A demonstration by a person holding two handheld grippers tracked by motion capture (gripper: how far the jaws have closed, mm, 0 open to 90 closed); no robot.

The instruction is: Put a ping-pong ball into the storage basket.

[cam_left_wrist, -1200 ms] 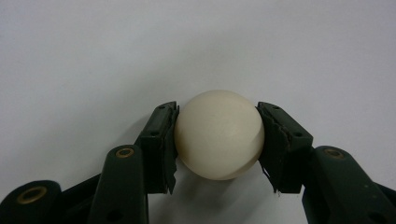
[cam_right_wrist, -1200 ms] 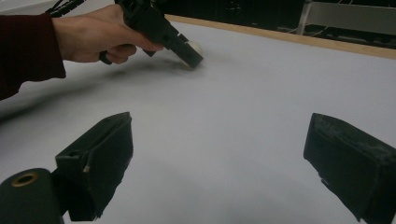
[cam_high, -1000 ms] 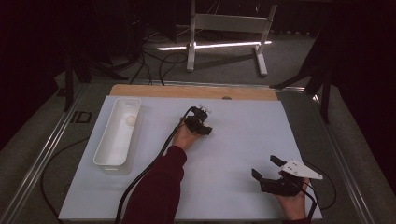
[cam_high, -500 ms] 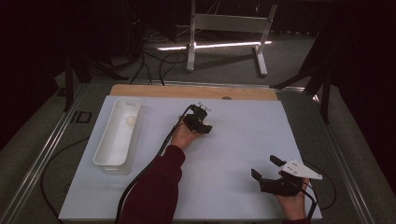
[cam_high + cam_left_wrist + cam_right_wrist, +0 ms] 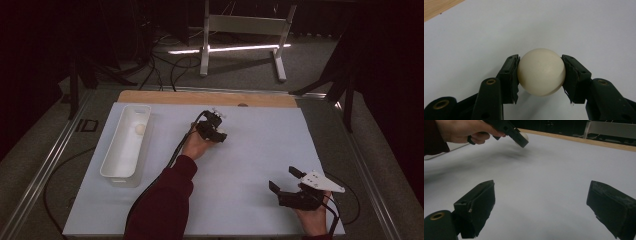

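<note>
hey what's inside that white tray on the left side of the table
One small cream ball lies inside the white tray, toward its far end. The rest of the tray floor looks bare, though the near wall hides a strip of floor right behind it.

Hand-held gripper [image 5: 541,72] clamped on a cream ball [image 5: 541,72].
Both black pads press its left and right sides above the white table [image 5: 499,30]; wooden edge [image 5: 439,7] far left.

ball [image 5: 541,72]: smooth, matt | table sheet [image 5: 260,150]: matt white | tray [image 5: 116,165]: glossy white plastic
</note>
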